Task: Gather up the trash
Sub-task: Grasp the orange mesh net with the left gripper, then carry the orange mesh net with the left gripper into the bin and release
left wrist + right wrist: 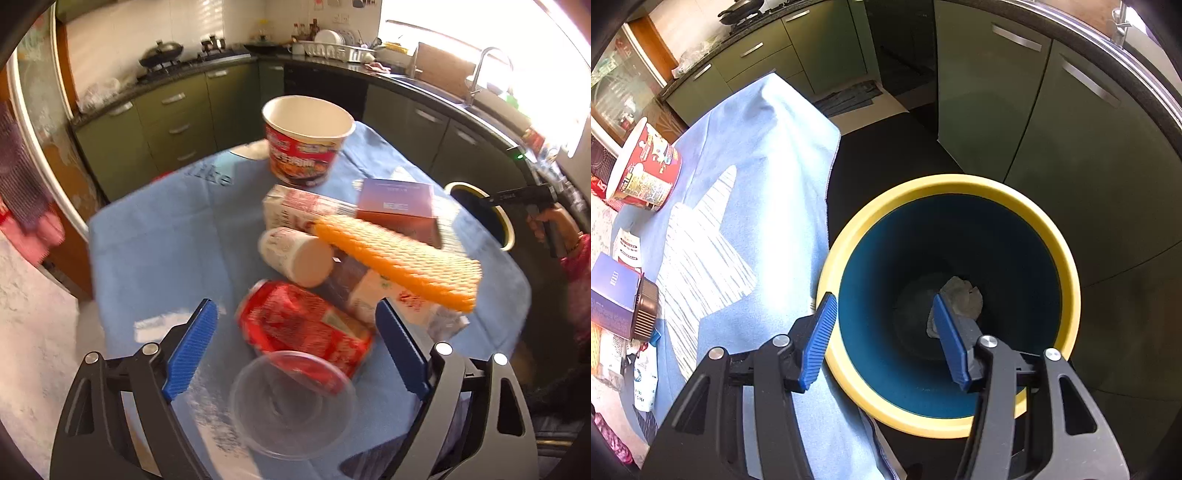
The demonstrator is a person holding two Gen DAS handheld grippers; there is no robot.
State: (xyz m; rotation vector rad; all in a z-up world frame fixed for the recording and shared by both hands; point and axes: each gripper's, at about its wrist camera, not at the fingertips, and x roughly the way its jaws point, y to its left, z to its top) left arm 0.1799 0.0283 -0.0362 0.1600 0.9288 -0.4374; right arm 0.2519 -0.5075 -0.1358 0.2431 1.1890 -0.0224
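My left gripper (295, 317) is open above a pile of trash on the blue cloth (155, 236): a crushed red can (303, 325) between its fingers, a clear plastic cup (291, 402) below it, a white paper cup (295, 256), an orange foam net (399, 258), a carton (295, 210), a purple box (397, 203) and a red noodle bowl (306, 140). My right gripper (884, 306) is open and empty over the yellow-rimmed bin (945, 188), which holds a crumpled tissue (962, 295).
The bin (506, 225) stands on the dark floor at the table's right edge. Green kitchen cabinets (1052, 122) and a counter with sink (443, 85) curve behind. The noodle bowl (646, 170) and purple box (617, 291) lie left of my right gripper.
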